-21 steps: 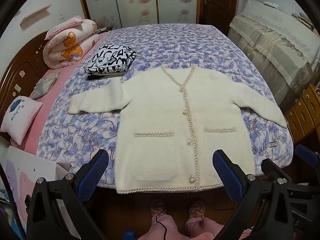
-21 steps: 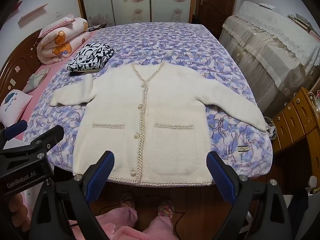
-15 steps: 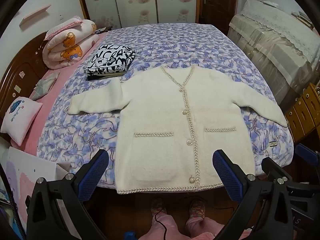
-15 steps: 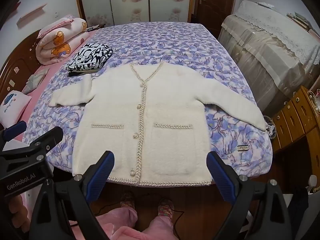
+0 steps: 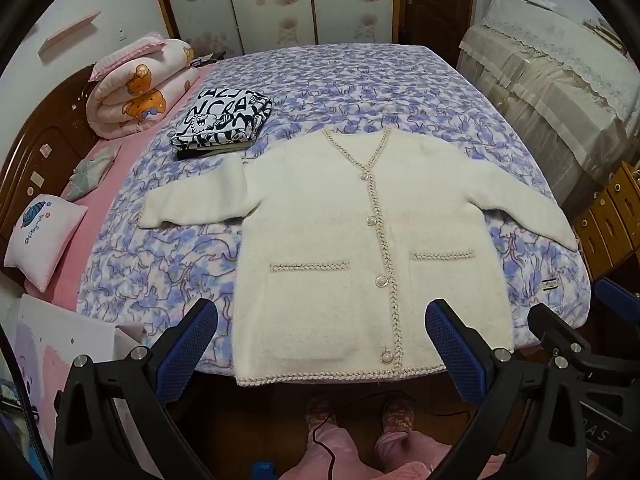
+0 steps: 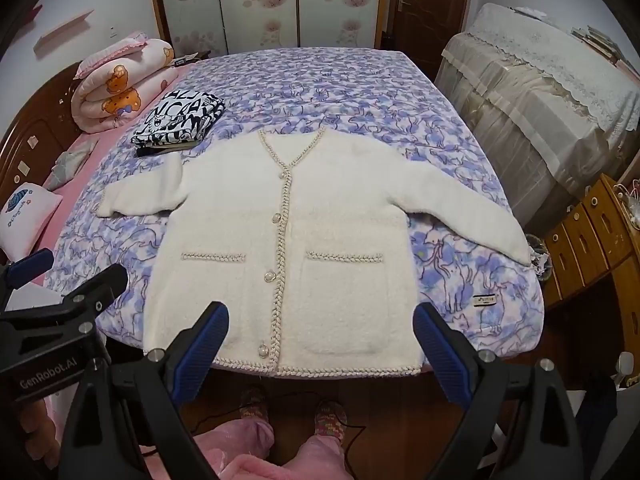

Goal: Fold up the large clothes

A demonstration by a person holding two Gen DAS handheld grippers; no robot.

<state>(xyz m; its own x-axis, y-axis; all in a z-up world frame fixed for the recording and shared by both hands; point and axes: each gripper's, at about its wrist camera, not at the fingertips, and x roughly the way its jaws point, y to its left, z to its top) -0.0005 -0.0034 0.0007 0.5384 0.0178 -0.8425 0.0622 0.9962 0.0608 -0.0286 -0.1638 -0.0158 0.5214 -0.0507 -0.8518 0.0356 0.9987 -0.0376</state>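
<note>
Across the middle of both wrist views, a cream button-front cardigan (image 5: 360,248) (image 6: 288,248) lies flat and face up on a bed covered by a purple-and-white patterned bedspread (image 5: 360,80) (image 6: 320,84). Its V-neck points toward the top of the frame, its braid-trimmed hem hangs just over the near edge of the bed at lower centre, and both sleeves are spread outward to left and right. Two braid-edged pockets sit either side of the buttoned front.

At the bottom of the left wrist view the left gripper (image 5: 320,348) hangs above the hem with its blue-padded jaws spread wide, nothing between them and no pad touching the fabric. At the bottom of the right wrist view the right gripper (image 6: 320,344) is likewise wide apart and empty, also off the cloth; the left gripper's black body shows at the lower left of that frame.

Toward the upper left, a folded black-and-white printed garment (image 5: 224,124) (image 6: 180,122) rests on the bedspread just beyond the cardigan's left sleeve. Farther left lies a rolled pink bear-print quilt (image 5: 140,88) (image 6: 120,84), and a small pink pillow (image 5: 44,236) sits at the left edge. A person's slippered feet (image 5: 360,420) stand on the wooden floor at bottom centre.
</note>
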